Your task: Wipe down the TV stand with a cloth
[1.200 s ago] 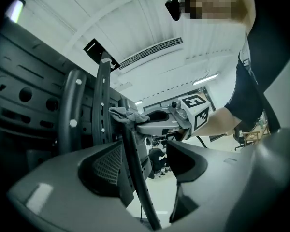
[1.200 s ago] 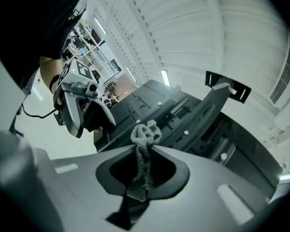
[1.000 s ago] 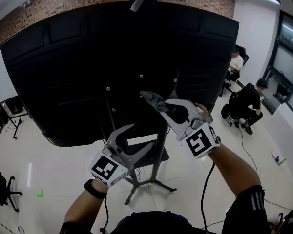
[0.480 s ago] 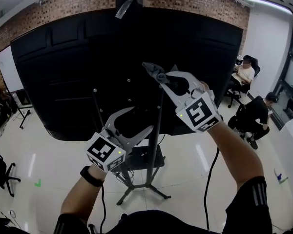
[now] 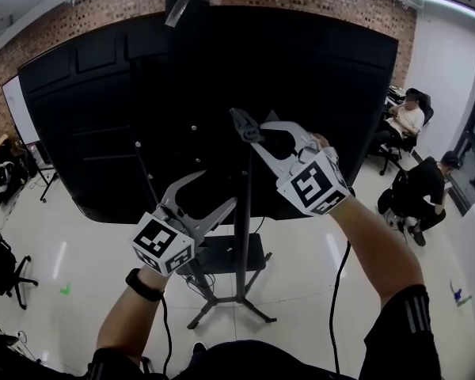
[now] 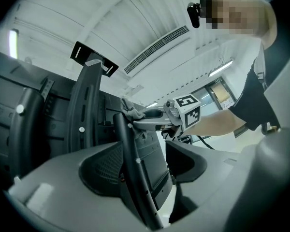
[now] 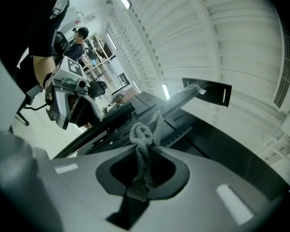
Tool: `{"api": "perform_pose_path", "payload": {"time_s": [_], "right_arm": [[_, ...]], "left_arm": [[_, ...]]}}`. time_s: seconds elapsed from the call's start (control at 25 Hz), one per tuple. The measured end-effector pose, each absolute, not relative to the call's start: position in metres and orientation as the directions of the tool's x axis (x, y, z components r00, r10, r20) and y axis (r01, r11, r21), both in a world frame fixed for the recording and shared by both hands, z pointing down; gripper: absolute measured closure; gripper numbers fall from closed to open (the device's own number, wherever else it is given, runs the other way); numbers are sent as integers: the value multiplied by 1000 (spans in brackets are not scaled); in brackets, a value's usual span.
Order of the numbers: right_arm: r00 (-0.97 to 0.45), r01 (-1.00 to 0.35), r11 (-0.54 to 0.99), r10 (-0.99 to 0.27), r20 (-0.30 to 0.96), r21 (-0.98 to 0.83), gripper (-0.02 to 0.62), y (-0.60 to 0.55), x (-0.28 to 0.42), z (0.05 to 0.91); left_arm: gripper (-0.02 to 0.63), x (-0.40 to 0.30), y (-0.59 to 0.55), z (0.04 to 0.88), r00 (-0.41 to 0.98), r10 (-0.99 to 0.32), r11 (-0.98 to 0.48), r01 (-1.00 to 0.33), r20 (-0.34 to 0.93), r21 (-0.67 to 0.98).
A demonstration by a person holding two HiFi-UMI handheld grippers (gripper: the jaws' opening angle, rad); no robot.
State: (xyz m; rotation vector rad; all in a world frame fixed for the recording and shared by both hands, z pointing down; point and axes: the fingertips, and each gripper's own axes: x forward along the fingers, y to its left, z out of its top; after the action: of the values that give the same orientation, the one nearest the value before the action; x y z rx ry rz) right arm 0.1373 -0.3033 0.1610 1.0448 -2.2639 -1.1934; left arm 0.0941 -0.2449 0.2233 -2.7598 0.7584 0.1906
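The back of a large black TV (image 5: 103,117) fills the head view, mounted on a black stand pole (image 5: 243,236). My right gripper (image 5: 239,119) is shut on a grey cloth (image 5: 250,130) and holds it against the pole high up. The right gripper view shows the cloth (image 7: 144,139) bunched between its jaws. My left gripper (image 5: 224,190) sits lower, open, with the pole (image 6: 130,163) running between its jaws close to the left one. From there I see the cloth (image 6: 130,105) touching the pole above.
The stand has a dark shelf (image 5: 229,252) and splayed legs (image 5: 222,307) on a white floor. Two people (image 5: 408,121) are at the right. Office chairs (image 5: 0,267) and a whiteboard (image 5: 16,109) are at the left. A cable (image 5: 336,291) hangs from my right arm.
The head view has tilted up and shifted. My right gripper with the cloth has risen a little along the pole relative to the left gripper, which stays by the pole.
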Motion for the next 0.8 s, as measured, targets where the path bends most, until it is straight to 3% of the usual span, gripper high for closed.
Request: {"api": "perform_pose_path", "payload": {"time_s": [0.8], "right_arm": [[-677,-439,510,-729,100,739,552,-303,146,288]], "left_arm": [[308,102,-248,294,824,-556,-814,-566,-110,-132]]}}
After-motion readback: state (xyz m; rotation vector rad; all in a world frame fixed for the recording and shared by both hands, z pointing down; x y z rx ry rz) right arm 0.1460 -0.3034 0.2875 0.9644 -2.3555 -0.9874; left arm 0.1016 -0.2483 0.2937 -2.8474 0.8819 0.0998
